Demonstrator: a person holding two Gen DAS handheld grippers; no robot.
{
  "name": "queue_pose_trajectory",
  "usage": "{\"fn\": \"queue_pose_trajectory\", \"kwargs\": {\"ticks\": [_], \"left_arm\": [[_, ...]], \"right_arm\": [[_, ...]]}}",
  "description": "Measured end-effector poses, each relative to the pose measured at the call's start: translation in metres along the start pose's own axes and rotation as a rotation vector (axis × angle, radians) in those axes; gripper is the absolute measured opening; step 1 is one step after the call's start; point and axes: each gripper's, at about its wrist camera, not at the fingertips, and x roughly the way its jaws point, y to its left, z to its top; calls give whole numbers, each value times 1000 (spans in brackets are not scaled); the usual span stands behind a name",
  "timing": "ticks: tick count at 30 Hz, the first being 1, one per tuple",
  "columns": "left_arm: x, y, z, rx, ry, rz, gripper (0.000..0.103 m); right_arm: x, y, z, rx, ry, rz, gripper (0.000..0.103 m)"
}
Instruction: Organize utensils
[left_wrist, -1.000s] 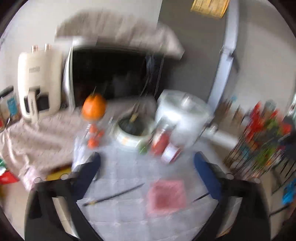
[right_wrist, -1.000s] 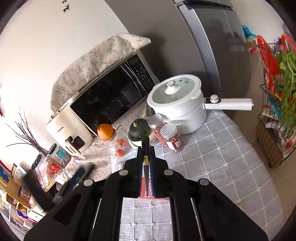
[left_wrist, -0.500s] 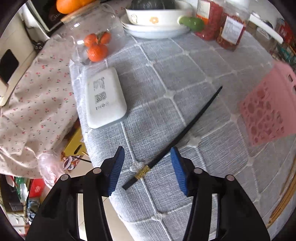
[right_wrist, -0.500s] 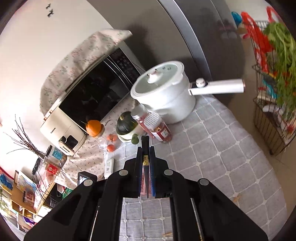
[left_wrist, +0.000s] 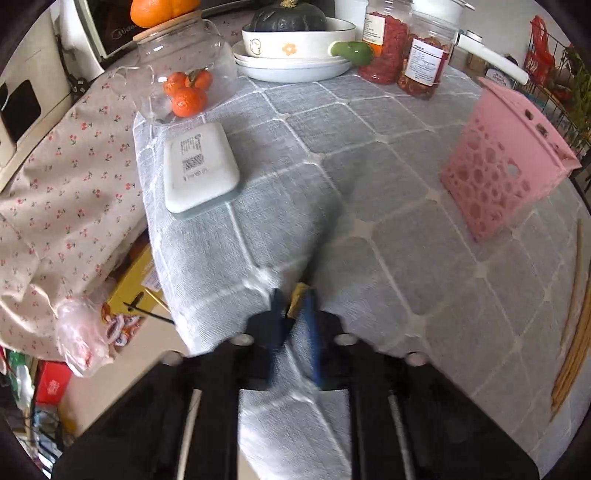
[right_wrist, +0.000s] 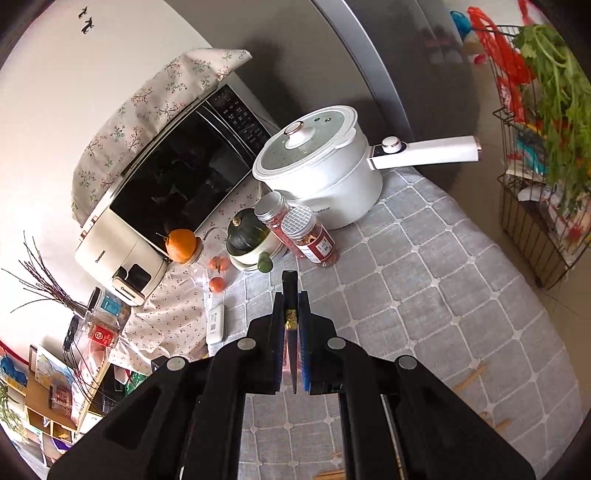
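Observation:
My left gripper (left_wrist: 293, 295) is shut on the gold-banded end of a black chopstick (left_wrist: 298, 302) at the near left corner of the grey checked tablecloth; the rest of the stick is a motion blur. A pink perforated utensil holder (left_wrist: 506, 158) stands to the right. My right gripper (right_wrist: 291, 295) is shut on another black chopstick (right_wrist: 290, 295) with a gold band, held high above the table.
Wooden chopsticks (left_wrist: 572, 325) lie at the right table edge. A white flat device (left_wrist: 199, 170), a glass jar of oranges (left_wrist: 184, 81), a bowl with a squash (left_wrist: 295, 37), two spice jars (left_wrist: 424, 62) and a white pot (right_wrist: 317, 162) stand at the back.
My left gripper closed on the gold-banded end of the black chopstick that lay between its open fingers. The pink holder now shows upright. My right gripper drifted slightly, still holding its chopstick.

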Motion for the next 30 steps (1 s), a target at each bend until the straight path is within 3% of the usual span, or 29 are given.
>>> {"fn": "queue_pose_trajectory", "kwargs": {"ticks": [5, 10, 14, 20, 23, 30], "left_arm": [[-35, -10, -23, -76, -75, 4, 6], [-121, -21, -32, -113, -237, -1, 6], [-190, -36, -17, -97, -365, 11, 6], [-248, -63, -5, -82, -465, -18, 6], [-266, -77, 2, -70, -499, -50, 6], [-286, -106, 61, -74, -575, -117, 5]], "right_arm": [[-21, 3, -9, -1, -11, -12, 7], [-39, 4, -15, 20, -14, 6, 7], [-55, 9, -17, 37, -30, 35, 7], [-75, 20, -17, 17, -50, 55, 7], [-83, 28, -12, -4, -70, 57, 7], [-89, 36, 14, -41, -124, 38, 7]]}}
